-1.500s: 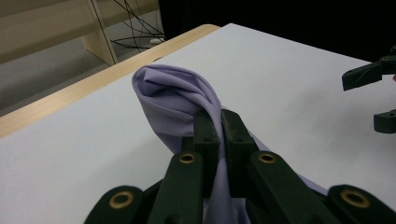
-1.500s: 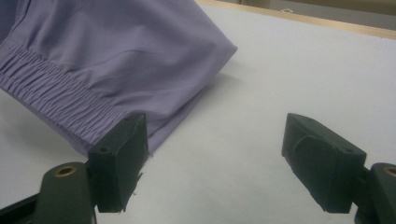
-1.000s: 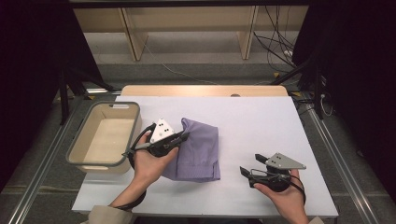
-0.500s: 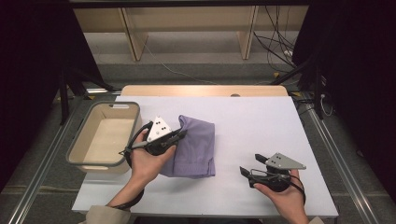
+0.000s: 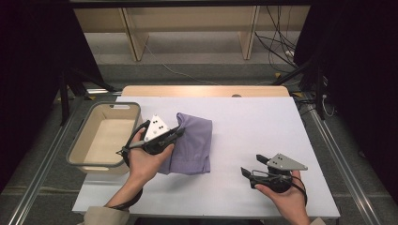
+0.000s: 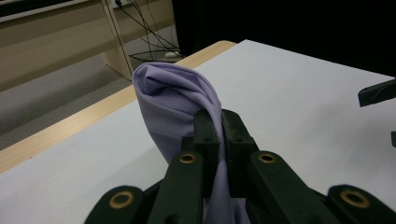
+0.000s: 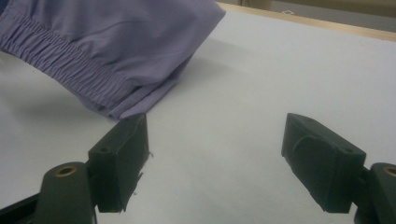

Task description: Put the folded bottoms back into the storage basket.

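1. My left gripper (image 5: 174,134) is pinching the purple cloth (image 5: 191,145) near the table's (image 5: 263,122) left edge.
2. The tub (image 5: 75,157) is sitting just beside it.
3. My right gripper (image 5: 251,165) is waiting wide open, empty, near the front edge.

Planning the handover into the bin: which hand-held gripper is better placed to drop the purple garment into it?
Left. The left hand-held gripper is shut on the purple garment, right beside the bin. The right hand-held gripper rests open on the table, apart from the cloth and farther from the bin.
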Action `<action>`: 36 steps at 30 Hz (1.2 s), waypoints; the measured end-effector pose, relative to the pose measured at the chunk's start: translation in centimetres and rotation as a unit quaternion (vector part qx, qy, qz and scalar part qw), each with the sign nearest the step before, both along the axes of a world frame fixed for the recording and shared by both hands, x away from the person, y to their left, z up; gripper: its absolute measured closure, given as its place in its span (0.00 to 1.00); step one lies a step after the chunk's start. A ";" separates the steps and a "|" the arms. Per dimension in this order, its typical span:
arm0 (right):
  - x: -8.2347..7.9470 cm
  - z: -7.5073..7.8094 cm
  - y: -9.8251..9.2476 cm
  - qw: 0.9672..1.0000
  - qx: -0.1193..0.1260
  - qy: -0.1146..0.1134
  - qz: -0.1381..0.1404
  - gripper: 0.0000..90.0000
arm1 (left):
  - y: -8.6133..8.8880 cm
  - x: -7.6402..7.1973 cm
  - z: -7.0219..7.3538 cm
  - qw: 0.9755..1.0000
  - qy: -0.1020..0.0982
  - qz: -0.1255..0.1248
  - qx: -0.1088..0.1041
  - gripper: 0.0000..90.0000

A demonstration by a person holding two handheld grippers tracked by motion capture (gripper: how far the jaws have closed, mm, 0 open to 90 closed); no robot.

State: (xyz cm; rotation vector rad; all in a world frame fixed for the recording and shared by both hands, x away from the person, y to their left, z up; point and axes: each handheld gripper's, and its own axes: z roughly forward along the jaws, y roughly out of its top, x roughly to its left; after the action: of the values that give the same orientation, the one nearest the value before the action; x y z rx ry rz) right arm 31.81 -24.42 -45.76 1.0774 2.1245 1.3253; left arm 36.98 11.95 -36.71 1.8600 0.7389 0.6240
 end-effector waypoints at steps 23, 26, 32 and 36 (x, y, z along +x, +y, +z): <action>0.0 0.0 0.0 1.000 0.001 0.001 0.000 0.27 | 1.1 0.1 0.8 1.000 -0.013 0.010 -0.013 0.95; 0.0 0.0 0.0 1.000 0.001 0.001 0.000 0.27 | 1.2 0.1 0.9 1.000 -0.014 0.012 -0.015 0.95; 0.0 0.0 0.0 1.000 0.001 0.001 0.000 0.27 | 1.5 0.1 0.9 0.999 -0.019 0.013 -0.023 0.95; 0.0 0.0 0.0 1.000 0.001 0.001 0.001 0.27 | 1.7 0.1 1.1 0.999 -0.022 0.014 -0.025 0.95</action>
State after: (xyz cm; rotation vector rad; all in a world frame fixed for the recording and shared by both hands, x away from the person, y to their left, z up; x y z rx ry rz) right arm 31.80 -24.41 -45.75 1.0783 2.1266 1.3270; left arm 37.10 13.61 -35.61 1.7872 0.7470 0.6567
